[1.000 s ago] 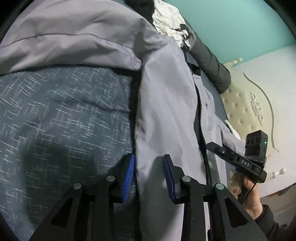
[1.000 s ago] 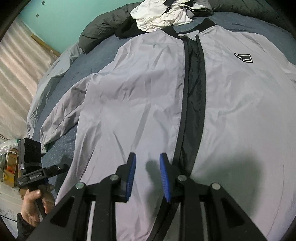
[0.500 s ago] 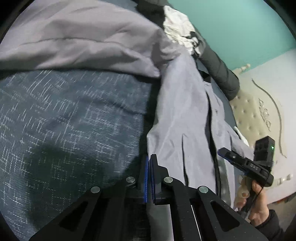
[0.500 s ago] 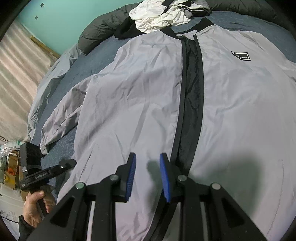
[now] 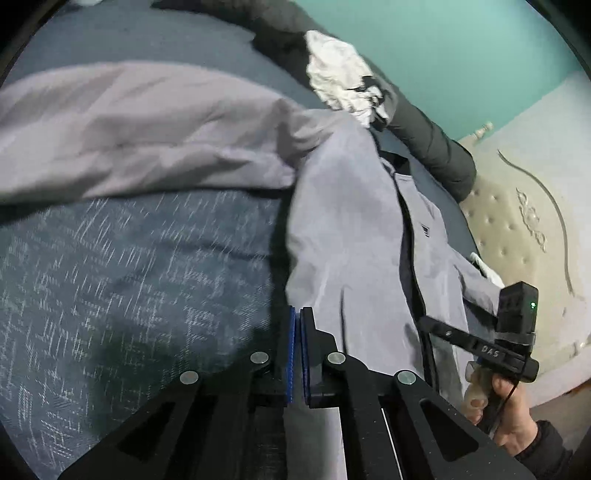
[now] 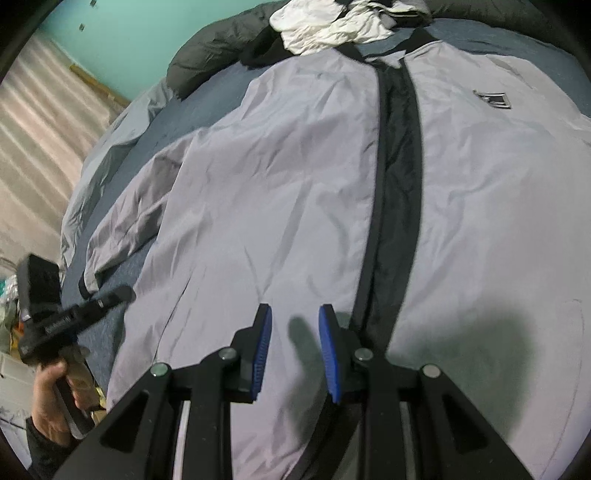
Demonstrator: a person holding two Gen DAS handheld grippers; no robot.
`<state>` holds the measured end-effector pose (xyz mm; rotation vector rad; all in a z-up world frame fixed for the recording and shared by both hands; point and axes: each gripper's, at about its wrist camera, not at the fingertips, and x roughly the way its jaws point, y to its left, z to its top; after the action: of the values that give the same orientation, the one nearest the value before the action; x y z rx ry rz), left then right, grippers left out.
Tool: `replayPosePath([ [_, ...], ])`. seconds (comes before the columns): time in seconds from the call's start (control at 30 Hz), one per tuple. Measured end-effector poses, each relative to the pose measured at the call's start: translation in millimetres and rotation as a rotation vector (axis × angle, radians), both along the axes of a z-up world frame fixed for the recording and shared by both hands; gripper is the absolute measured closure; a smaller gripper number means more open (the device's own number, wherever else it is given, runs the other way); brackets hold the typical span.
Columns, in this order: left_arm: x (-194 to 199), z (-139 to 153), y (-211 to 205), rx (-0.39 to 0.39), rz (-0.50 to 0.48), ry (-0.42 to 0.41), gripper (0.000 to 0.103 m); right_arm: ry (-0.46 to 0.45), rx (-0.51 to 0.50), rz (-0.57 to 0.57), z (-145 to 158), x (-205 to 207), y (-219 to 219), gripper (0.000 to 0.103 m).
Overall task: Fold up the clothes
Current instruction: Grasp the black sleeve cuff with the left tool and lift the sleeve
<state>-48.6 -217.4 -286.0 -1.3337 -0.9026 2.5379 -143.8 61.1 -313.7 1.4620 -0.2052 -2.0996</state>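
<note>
My left gripper (image 5: 297, 354) is clamped on the grey jacket's (image 6: 280, 192) side hem to fold it inward; my right gripper (image 6: 295, 354) hovers above it, jaws apart and empty.

the patterned dark blue bedcover (image 5: 140, 280) left of the light grey zip-front jacket (image 6: 258, 192) lies bare, giving open passage. a dark puffer coat (image 6: 207, 55) and crumpled white garment (image 6: 325, 22) block the far end, just beyond the collar.
</note>
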Motion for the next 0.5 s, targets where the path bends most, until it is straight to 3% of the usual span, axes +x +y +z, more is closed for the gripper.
replayPosePath([
  [0.23, -6, -18, 1, -0.116, 0.027, -0.084, 0.101, -0.051, 0.033, 0.005, -21, 2, -2, 0.077],
  [0.33, 2, -12, -23, -0.065, 0.087, -0.055, 0.1, -0.051, 0.015, -0.006, -19, 3, 2, 0.077],
  [0.4, 6, 2, -35, -0.087, 0.142, -0.019, 0.099, -0.051, -0.007, -0.021, -16, 4, 5, 0.077],
  [0.5, 1, 17, -54, -0.085, 0.192, 0.008, 0.083, -0.04, -0.051, -0.041, -11, 7, 11, 0.077],
])
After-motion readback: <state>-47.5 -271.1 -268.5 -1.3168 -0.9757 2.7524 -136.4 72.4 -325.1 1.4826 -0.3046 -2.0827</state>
